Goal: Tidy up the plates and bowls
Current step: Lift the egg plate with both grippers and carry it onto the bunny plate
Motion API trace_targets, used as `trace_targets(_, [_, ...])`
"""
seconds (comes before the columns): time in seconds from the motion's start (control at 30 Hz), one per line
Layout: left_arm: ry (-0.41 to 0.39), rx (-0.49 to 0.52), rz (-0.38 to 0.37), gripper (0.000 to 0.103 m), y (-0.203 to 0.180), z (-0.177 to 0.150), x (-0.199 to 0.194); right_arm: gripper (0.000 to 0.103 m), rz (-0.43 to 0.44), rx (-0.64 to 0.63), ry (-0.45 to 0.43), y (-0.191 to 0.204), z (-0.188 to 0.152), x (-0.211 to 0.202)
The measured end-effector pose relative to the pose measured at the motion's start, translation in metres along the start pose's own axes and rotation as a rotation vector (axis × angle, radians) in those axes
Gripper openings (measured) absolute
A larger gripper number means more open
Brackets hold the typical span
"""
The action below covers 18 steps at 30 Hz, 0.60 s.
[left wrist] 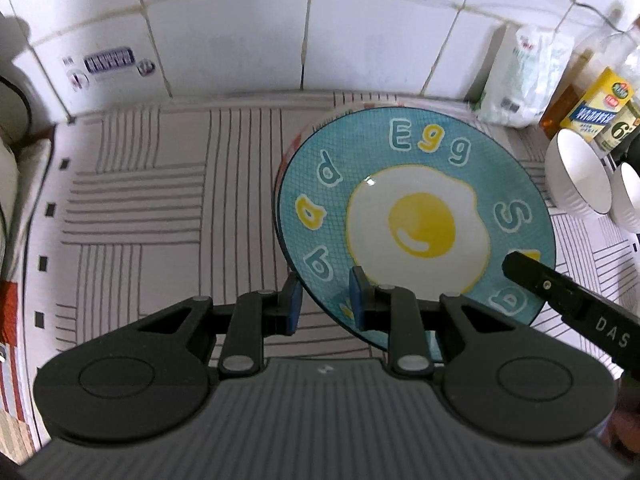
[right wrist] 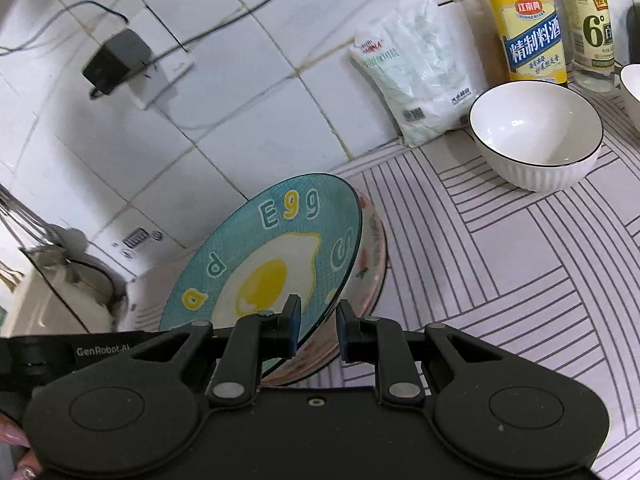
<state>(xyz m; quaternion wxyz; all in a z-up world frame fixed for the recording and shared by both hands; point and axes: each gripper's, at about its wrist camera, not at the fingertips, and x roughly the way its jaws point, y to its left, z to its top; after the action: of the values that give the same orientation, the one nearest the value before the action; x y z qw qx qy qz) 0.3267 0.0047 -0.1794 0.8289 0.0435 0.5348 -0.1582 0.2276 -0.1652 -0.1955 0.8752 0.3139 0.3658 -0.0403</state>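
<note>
Egg plate held tilted over a second plate by both grippers.

The teal egg plate (left wrist: pixel 416 216) leans above a pink-patterned plate (right wrist: pixel 370 268) on the striped mat (left wrist: pixel 152 208). The left gripper (left wrist: pixel 326 300) and the right gripper (right wrist: pixel 318 326) each straddle its near rim, jaws partly apart. Two white bowls (right wrist: pixel 536 136) sit far right, beside bottles (right wrist: pixel 524 20).

Glossy glazed ceramic plate (left wrist: pixel 416 216), glossy white bowl (right wrist: pixel 536 136), matt black plastic tongs (left wrist: pixel 326 300)

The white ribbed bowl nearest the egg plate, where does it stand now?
In the right wrist view the white ribbed bowl stands upper right on the striped mat, before the yellow-labelled bottle and beside the white packet, apart from the egg plate.
</note>
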Motion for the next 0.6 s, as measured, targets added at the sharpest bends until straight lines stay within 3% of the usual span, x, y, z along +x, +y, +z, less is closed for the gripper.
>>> trace_targets(0.43, [0.118, 0.016, 0.024, 0.024, -0.002, 0.016, 0.016, 0.023, -0.221, -0.176, 0.097, 0.030, 0.003, 0.021])
trace_targets(0.6, [0.138, 0.011, 0.036, 0.024, -0.005, 0.017, 0.020, 0.027, -0.288, -0.194, 0.130, 0.033, 0.006, 0.029])
